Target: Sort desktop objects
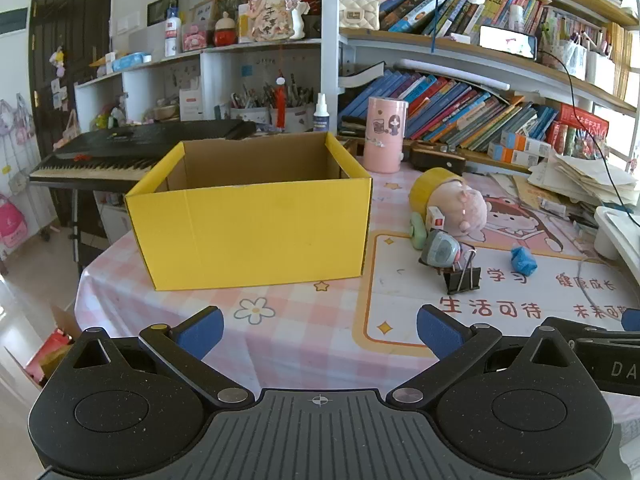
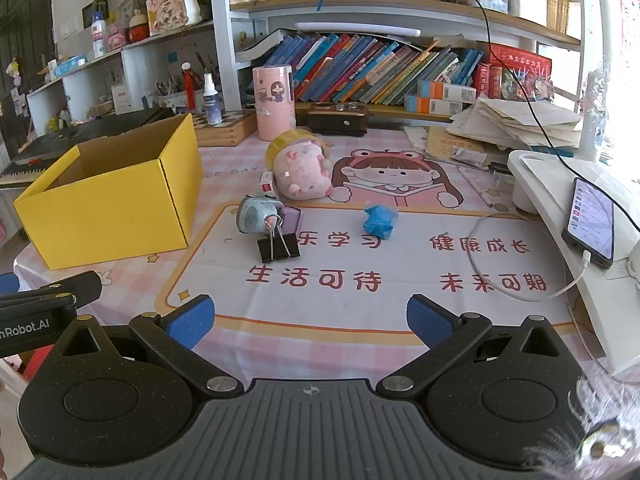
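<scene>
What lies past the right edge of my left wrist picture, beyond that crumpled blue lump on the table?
Observer: A phone with its screen lit, resting on a white stand.
Operator: Is it plugged in?
Observer: Yes, a white cable leaves its near end and loops over the mat.
Operator: Anything hidden behind the black clip?
Observer: A small purple item lies against the grey-blue gadget, just behind the binder clip. I cannot tell what it is.
</scene>
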The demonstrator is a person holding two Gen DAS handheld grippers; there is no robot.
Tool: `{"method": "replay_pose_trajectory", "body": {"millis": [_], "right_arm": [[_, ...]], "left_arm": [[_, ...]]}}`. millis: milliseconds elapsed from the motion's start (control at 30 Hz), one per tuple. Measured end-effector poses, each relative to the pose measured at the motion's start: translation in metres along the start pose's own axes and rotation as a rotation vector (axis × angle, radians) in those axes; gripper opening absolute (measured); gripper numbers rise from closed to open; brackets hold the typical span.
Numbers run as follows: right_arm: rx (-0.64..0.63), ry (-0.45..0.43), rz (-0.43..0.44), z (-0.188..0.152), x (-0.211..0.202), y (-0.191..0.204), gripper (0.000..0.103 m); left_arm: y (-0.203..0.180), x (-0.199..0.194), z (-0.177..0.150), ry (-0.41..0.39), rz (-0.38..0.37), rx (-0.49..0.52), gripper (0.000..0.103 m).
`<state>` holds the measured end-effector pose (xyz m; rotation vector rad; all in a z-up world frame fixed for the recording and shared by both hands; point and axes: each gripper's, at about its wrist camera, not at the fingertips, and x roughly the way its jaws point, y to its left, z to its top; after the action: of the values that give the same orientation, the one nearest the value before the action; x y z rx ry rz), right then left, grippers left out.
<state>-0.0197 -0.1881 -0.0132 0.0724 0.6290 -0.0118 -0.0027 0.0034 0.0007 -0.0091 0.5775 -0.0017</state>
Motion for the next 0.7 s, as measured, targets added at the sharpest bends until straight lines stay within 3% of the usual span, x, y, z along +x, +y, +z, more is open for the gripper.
{"method": "replay_pose_trajectory", "body": {"millis": [700], "right_arm": [[0.004,-0.006,0.008,0.0026,-0.0021,-0.0023,0.103]], "left_arm": [[-0.0029,-0.0037,0.0004,-0.005,-0.001,0.003,0.103]]}}
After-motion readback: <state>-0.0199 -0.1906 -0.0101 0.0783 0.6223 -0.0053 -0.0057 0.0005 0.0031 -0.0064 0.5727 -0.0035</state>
